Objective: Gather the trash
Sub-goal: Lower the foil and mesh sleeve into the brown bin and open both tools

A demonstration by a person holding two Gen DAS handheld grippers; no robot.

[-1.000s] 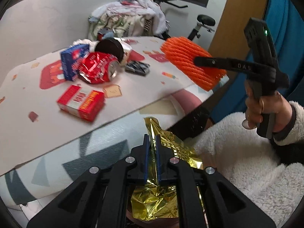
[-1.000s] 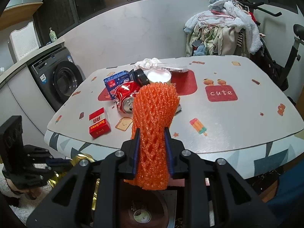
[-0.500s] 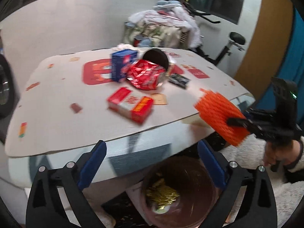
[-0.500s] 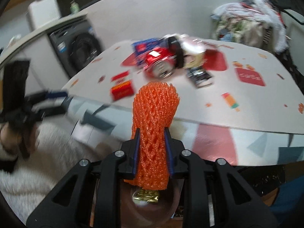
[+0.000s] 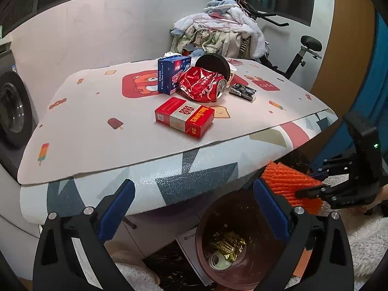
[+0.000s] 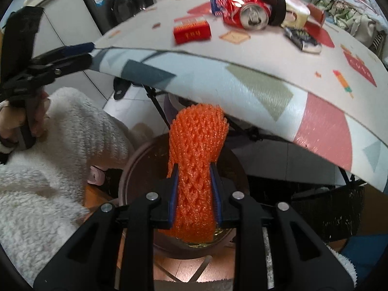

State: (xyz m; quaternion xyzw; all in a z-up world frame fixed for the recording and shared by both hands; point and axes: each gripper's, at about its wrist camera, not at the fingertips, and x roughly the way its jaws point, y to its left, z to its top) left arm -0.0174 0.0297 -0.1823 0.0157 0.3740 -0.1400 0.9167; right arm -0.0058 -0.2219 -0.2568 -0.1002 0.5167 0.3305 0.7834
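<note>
Under table edge, left wrist view: left gripper jaws wide apart, nothing between, hovering above brown bin (prob. just clear for the other hand). Gold foil wrapper crumpled at bin bottom. Right gripper at right, clamped on orange foam net, net held near bin rim, not yet inside. On table: red cigarette pack, crushed red can, blue box, black lid, small dark packet, all uncollected. Clothes pile behind, irrelevant.

Right wrist view: right gripper pads squeezed on net at its lower half, pinching it narrow; top flares out wide. Net = soft mesh sleeve, bright orange, springy, light, likely to rebound on release. Held over bin opening so a release should drop it in (judgement only). Left gripper seen at left near table edge, side-on.
</note>
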